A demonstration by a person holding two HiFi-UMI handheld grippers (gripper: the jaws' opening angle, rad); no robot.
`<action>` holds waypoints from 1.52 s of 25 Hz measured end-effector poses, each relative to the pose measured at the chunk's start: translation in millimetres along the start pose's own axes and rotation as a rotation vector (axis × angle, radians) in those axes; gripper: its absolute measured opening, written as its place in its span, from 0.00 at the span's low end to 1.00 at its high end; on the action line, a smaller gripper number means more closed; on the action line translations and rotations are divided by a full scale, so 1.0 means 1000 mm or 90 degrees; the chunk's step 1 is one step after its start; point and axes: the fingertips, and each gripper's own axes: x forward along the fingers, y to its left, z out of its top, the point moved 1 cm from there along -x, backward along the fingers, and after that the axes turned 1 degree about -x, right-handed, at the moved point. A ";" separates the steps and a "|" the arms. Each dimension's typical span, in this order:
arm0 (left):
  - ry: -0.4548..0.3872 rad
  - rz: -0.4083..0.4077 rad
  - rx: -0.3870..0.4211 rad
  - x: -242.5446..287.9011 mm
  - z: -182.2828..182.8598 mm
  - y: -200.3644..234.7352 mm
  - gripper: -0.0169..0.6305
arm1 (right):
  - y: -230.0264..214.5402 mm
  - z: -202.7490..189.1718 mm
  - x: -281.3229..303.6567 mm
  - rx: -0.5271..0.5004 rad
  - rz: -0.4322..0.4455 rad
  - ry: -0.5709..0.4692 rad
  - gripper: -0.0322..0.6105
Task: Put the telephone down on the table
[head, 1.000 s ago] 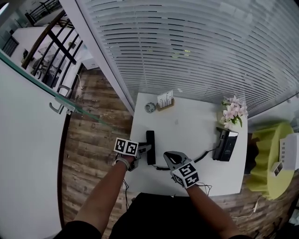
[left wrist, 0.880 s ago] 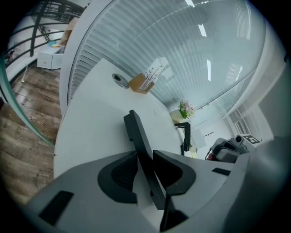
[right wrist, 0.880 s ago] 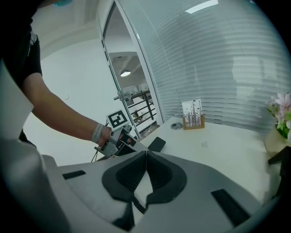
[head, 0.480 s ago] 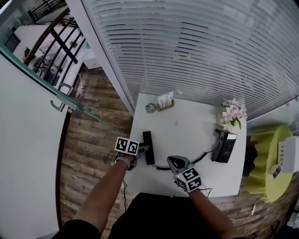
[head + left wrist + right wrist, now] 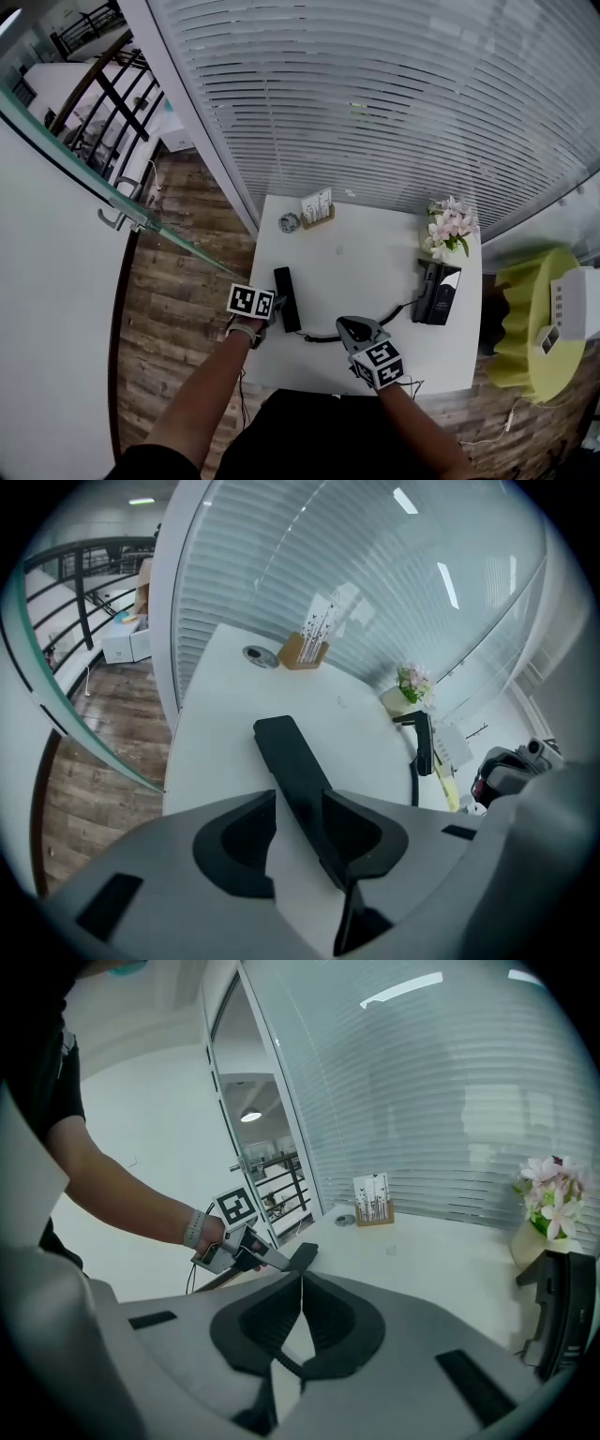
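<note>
the person wears a black top (image 5: 309,431) with short sleeves, and a pale band (image 5: 194,1228) on the left wrist. the left gripper (image 5: 300,803) and the right gripper (image 5: 300,1279) are both grey, with broad curved jaws, black inner pads and black rectangular slots in the body. each one carries a white cube (image 5: 251,301) with black square markers. the left jaws are opening, with the black handset (image 5: 286,752) between them

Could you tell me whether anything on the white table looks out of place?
The black telephone handset lies near the white table's left edge, off its black base beside the pink flowers, the black cord trailing between them. Nothing looks spilled or damaged.
</note>
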 end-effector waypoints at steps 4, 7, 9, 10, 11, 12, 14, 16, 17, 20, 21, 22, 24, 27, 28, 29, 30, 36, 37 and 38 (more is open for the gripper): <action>-0.038 0.023 -0.003 -0.014 -0.002 -0.005 0.27 | -0.012 -0.002 -0.023 0.008 -0.011 -0.017 0.09; -0.085 0.062 -0.008 -0.030 -0.003 -0.011 0.27 | -0.023 -0.005 -0.044 0.010 -0.016 -0.028 0.09; -0.126 0.080 -0.005 -0.043 -0.003 -0.020 0.27 | -0.030 -0.006 -0.060 0.009 -0.017 -0.036 0.09; -0.147 0.077 -0.005 -0.048 -0.003 -0.028 0.27 | -0.033 -0.006 -0.068 0.007 -0.016 -0.041 0.09; -0.167 0.065 -0.004 -0.053 -0.003 -0.041 0.27 | -0.036 -0.005 -0.076 0.006 -0.016 -0.046 0.09; -0.186 0.048 -0.002 -0.058 -0.003 -0.057 0.27 | -0.039 -0.005 -0.085 0.006 -0.016 -0.050 0.09; -0.224 0.014 0.010 -0.072 -0.001 -0.095 0.27 | -0.045 -0.006 -0.102 0.009 -0.017 -0.059 0.09; -0.267 -0.015 0.041 -0.085 0.006 -0.136 0.27 | -0.051 -0.004 -0.118 0.014 -0.013 -0.075 0.09; -0.287 -0.028 0.064 -0.090 0.009 -0.157 0.27 | -0.053 -0.002 -0.126 0.016 -0.008 -0.087 0.09; -0.322 -0.059 0.167 -0.100 0.012 -0.223 0.27 | -0.054 0.007 -0.151 0.011 0.001 -0.125 0.09; -0.325 -0.069 0.203 -0.101 0.012 -0.245 0.27 | -0.055 0.010 -0.159 0.008 0.002 -0.137 0.09; -0.326 -0.079 0.235 -0.102 0.012 -0.265 0.27 | -0.055 0.014 -0.166 0.005 0.004 -0.149 0.09; -0.333 -0.100 0.284 -0.104 0.011 -0.303 0.27 | -0.053 0.024 -0.180 -0.006 0.009 -0.174 0.09; -0.363 -0.120 0.337 -0.113 0.012 -0.347 0.19 | -0.044 0.040 -0.199 -0.039 0.023 -0.207 0.09; -0.379 -0.124 0.349 -0.117 0.012 -0.358 0.16 | -0.041 0.045 -0.205 -0.050 0.029 -0.214 0.09; -0.399 -0.127 0.357 -0.121 0.012 -0.366 0.12 | -0.038 0.050 -0.211 -0.059 0.034 -0.220 0.09; -0.420 -0.129 0.363 -0.125 0.011 -0.372 0.06 | -0.035 0.055 -0.217 -0.065 0.040 -0.226 0.09; -0.456 -0.108 0.389 -0.135 0.006 -0.387 0.04 | -0.021 0.067 -0.236 -0.098 0.074 -0.253 0.09; -0.458 -0.108 0.389 -0.136 0.005 -0.388 0.04 | -0.019 0.068 -0.238 -0.104 0.076 -0.255 0.09; -0.460 -0.109 0.390 -0.137 0.005 -0.391 0.04 | -0.018 0.069 -0.240 -0.107 0.078 -0.259 0.09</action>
